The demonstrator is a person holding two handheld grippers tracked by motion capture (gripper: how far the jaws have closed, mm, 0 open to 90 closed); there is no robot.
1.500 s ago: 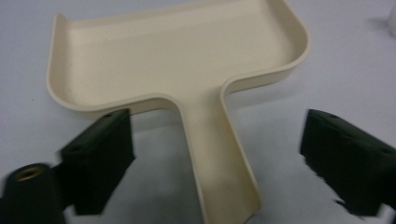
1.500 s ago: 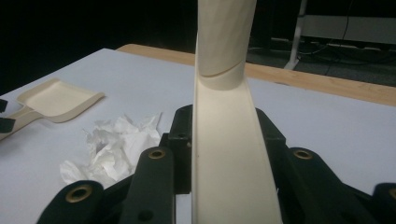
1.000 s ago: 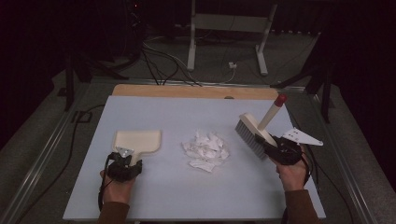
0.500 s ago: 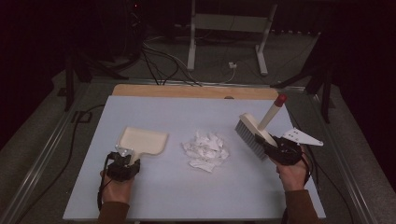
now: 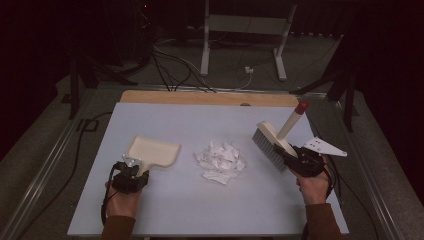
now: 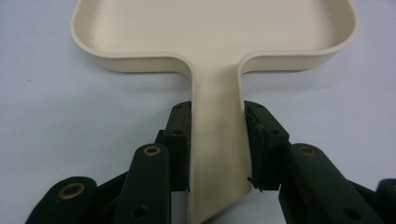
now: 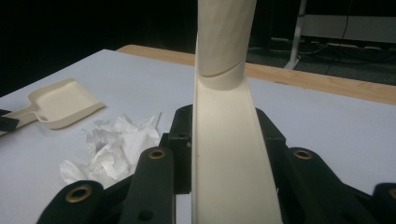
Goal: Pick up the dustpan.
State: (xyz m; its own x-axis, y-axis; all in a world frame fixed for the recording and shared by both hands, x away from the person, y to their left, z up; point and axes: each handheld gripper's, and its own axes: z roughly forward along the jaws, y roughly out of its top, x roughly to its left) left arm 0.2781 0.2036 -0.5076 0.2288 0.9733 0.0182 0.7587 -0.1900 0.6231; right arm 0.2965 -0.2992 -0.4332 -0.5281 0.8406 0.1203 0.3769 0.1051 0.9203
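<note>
Gripping the dustpan (image 6: 219,42) handle, left tongs (image 6: 217,140) have just closed; right tongs (image 7: 224,140) clamp the brush (image 5: 270,142); next, sweep the paper (image 5: 220,161) between them panward.

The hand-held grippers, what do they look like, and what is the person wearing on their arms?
Each hand-held gripper is black, with two jointed jaws and brass-coloured rivets. The left hand-held gripper trails a black cable. The right hand-held gripper carries a pale grey three-cornered plate with small dots on it. Both sleeves are brown.

Left gripper (image 6: 217,144) clamps the cream dustpan's (image 6: 215,37) handle over the table (image 6: 56,121)
</note>
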